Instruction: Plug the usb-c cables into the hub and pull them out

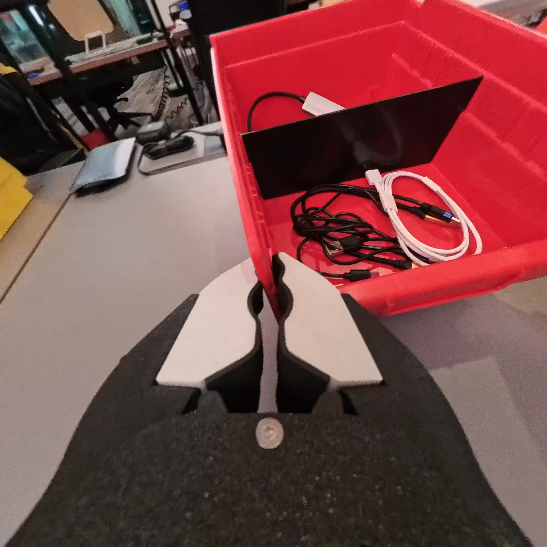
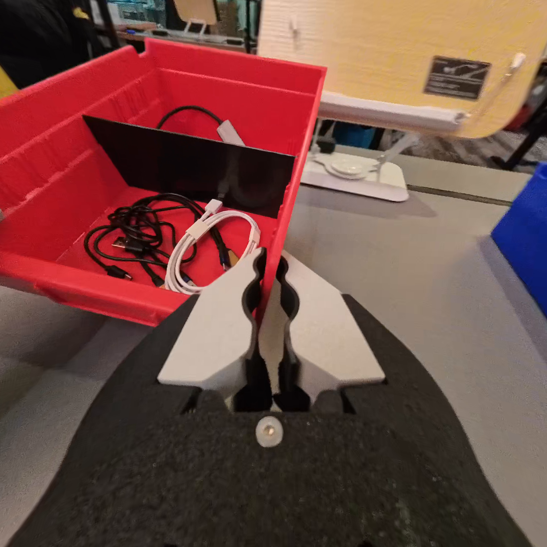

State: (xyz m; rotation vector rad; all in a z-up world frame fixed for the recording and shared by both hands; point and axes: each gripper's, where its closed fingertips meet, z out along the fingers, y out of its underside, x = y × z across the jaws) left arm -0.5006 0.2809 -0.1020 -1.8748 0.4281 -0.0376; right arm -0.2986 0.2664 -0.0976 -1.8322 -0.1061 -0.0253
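Nearest the lens, the left gripper (image 1: 268, 266) has its jaws clamped on the side wall of the red bin (image 1: 444, 284), one finger inside and one outside. The right gripper (image 2: 272, 260) pinches the opposite wall of the same bin the same way.

Beyond the jaws, a black divider (image 1: 340, 148) stands across the bin and cuts off most of the far compartment. Only part of the grey hub (image 1: 321, 103) and its looped black lead show above it. Whether anything is plugged into the hub cannot be told.

The near compartment, just ahead of both grippers, holds a tangle of black cables (image 1: 334, 228) and a coiled white cable (image 1: 429, 225). Their small plugs are hard to tell apart. The bin sits on a grey table (image 1: 118, 251).
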